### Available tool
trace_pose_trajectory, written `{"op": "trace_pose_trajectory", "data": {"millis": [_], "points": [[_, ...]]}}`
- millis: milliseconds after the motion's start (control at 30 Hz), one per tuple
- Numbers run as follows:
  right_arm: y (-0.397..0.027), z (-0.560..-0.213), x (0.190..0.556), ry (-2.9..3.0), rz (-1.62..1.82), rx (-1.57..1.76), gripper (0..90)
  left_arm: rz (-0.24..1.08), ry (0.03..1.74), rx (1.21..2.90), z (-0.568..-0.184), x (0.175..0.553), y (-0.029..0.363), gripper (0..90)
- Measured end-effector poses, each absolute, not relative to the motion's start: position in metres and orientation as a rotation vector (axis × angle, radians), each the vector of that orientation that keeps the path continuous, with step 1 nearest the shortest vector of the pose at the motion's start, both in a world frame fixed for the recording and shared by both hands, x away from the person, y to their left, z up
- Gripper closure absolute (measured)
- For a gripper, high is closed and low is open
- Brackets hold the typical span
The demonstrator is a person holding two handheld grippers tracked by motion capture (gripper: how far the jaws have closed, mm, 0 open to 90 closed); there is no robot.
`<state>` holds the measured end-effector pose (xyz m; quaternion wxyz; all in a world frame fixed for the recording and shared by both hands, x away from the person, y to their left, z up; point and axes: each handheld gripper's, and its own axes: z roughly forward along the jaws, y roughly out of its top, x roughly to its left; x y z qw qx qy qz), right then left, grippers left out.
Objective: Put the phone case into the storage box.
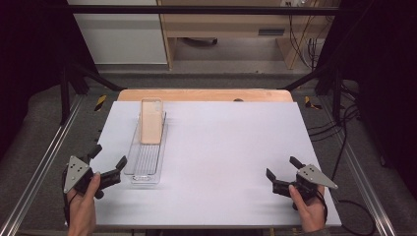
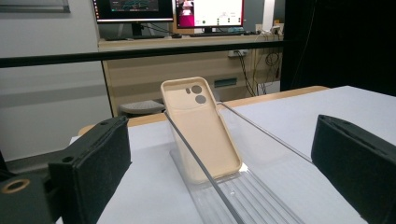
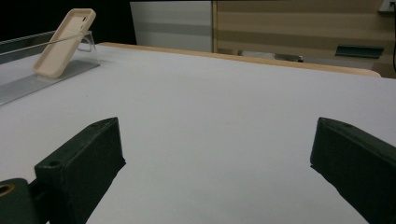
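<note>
My left gripper (image 1: 107,157): jaws wide apart, gripping nothing, just beside near end of clear tray (image 1: 146,172). My right gripper (image 1: 285,167): jaws likewise spread, over bare white table (image 1: 226,147), well apart from tray. Beige phone case (image 1: 151,121) leans tilted against tray's far end.

A matt beige phone case (image 2: 203,130) leans in a glossy clear plastic tray (image 1: 145,164).

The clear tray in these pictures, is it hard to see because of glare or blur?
High view: the clear tray nearly melts into the pale table, with soft overall focus. Left gripper view: its rims catch light, the phone case is sharp, and the near jaws blur. Right gripper view: even light, faint shadows.
</note>
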<state>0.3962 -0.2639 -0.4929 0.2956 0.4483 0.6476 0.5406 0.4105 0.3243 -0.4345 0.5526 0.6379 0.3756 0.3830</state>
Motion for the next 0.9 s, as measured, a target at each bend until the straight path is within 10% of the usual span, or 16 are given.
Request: {"op": "trace_pose_trajectory", "data": {"millis": [900], "points": [[-0.265, -0.498, 0.398, 1.669, 1.331, 1.102, 3.1, 0.939, 0.877, 1.425, -0.458, 0.417, 0.328, 4.1]]}}
